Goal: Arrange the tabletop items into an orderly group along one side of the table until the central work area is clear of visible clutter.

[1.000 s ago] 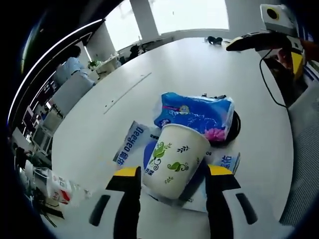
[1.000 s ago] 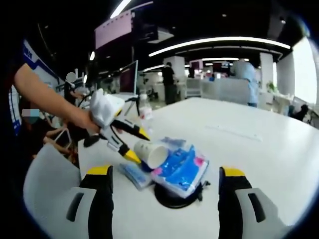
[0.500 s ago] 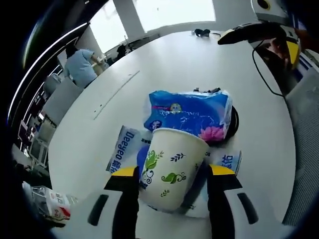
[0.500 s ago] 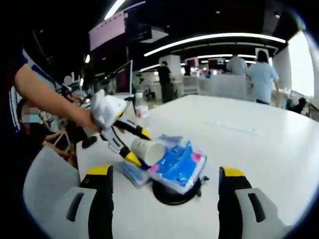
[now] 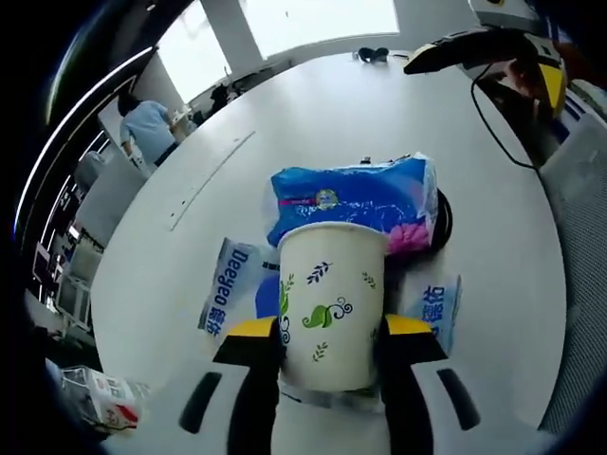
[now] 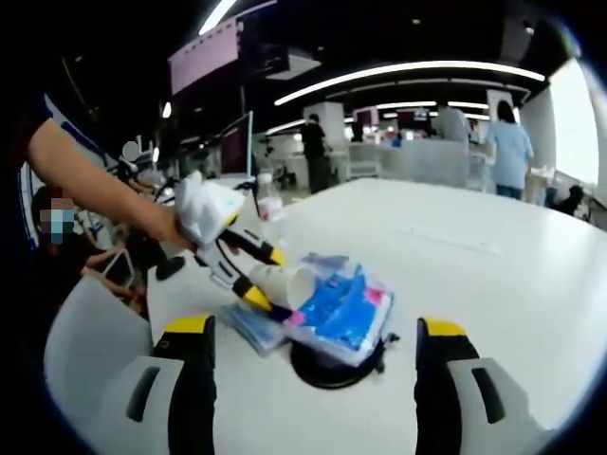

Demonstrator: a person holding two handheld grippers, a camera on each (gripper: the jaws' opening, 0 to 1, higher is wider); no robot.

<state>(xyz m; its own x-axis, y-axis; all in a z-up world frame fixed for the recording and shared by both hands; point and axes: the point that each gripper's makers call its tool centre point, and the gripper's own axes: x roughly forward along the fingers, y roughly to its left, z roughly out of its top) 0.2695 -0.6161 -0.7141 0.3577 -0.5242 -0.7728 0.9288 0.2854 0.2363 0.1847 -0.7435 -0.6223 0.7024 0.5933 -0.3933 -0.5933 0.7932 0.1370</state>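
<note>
The left claw (image 5: 327, 327) grips a white paper cup printed with green leaves (image 5: 329, 303) by its sides, holding it above the clutter on the round white desk (image 5: 313, 123). Just beyond the cup lies a blue plastic pack of tissues (image 5: 356, 199), resting on a black round disc (image 5: 442, 220), with flat blue-and-white sachets (image 5: 228, 284) beside it.

In the right gripper view, the right claw (image 6: 313, 365) hangs wide open and holds nothing — well short of the pile.

The cup is probably light and thin-walled, easily crushed — a gentle squeeze low on the sides suits it. The tissue pack looks soft and slippery.
</note>
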